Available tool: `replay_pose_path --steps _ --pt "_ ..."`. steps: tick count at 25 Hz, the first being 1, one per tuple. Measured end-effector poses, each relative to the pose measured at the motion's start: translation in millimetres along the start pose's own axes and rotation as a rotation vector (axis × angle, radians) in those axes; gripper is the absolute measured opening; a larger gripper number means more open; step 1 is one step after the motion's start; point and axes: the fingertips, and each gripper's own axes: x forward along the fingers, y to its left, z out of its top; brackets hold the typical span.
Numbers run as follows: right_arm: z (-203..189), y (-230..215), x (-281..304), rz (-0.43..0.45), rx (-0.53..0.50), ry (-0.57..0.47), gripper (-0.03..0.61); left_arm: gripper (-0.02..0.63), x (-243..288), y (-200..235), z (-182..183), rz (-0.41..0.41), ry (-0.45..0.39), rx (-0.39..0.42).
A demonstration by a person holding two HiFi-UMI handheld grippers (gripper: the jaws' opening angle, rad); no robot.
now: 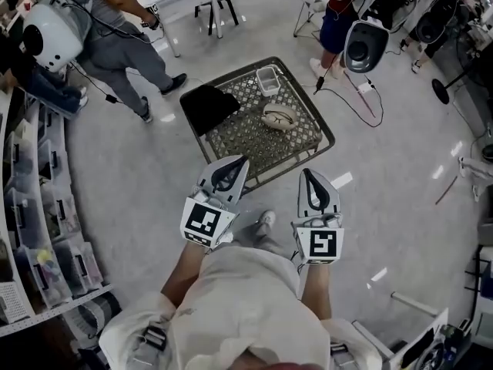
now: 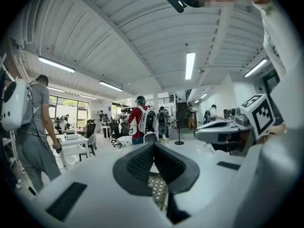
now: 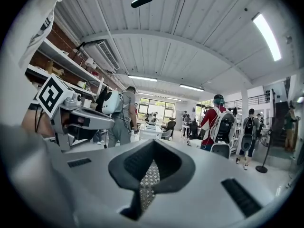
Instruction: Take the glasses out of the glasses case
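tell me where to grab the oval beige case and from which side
Probably across its short width, from above on the near side: the oval beige case lies flat, long axis across the patterned mesh table, with the clear plastic box just behind it.

White left gripper [image 1: 241,160], right gripper [image 1: 307,173] (marker cubes [image 1: 204,223]); pale shirt [image 1: 246,299]

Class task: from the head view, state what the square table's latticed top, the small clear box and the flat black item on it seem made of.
Square table's latticed top: probably metal mesh in a dark frame; openwork pattern, dull shine. Small clear box: likely transparent plastic; pale rim, see-through walls. Flat black item: matte, no glints; fabric or leatherette, cannot tell which.
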Motion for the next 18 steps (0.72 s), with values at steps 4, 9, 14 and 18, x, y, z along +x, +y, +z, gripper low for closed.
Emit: replay_pose_path --steps 4,9,14,18 --pt "-3 -27 23 0.042 0.031 -0.009 0.006 0.011 34 3 5 0.030 -0.002 0.005" --pt "-3 -68 45 0.055 0.012 -0.035 0.006 0.011 69 4 12 0.076 -0.002 0.007" --pt "-2 -90 63 0.089 0.010 -0.061 0.006 0.011 95 5 21 0.101 -0.016 0.010" --pt "-9 -99 75 0.089 0.026 -0.036 0.006 0.012 109 8 17 0.101 -0.003 0.008"
